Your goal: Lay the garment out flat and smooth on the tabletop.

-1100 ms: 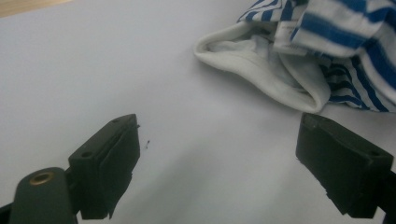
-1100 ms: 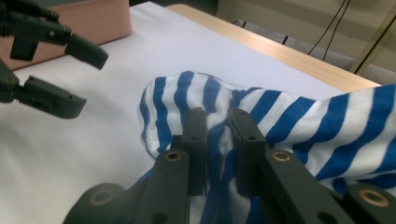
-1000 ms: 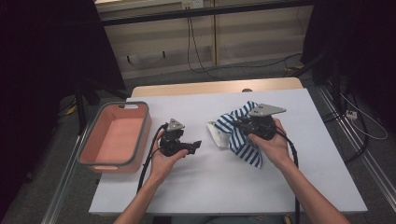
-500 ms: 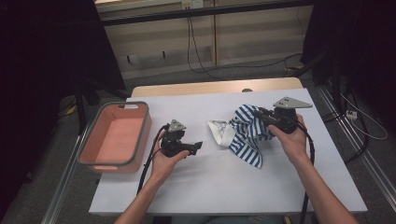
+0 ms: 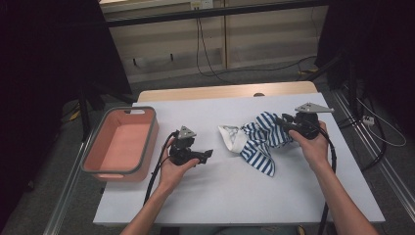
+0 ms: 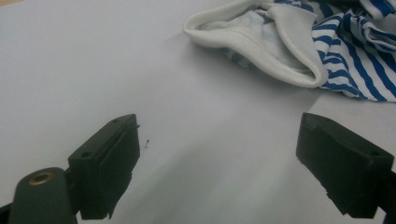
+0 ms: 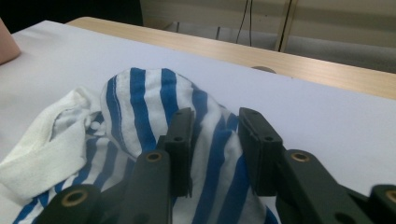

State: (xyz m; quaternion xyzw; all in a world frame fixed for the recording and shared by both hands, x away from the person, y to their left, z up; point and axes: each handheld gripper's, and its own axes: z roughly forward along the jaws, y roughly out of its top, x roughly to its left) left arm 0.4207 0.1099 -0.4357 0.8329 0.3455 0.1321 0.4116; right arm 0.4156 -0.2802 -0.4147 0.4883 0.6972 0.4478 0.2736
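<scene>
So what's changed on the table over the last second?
The right tool has pulled toward the table's right edge, dragging the striped garment with it, so the cloth now lies stretched out sideways. Its jaws look clamped on a fold of the fabric. The left tool has stayed put, jaws open and empty, and the pink bin hasn't moved.

My table [image 5: 235, 196] under a white cover, wooden strip at its far edge, blue-striped shirt [image 5: 259, 139] crumpled right of centre, pink tub [image 5: 122, 144] at the left edge.

Shirt [image 6: 336, 51] cut off by top and right edge in left gripper view; bin [image 7: 7, 44] barely peeks in at left edge of right gripper view.
</scene>
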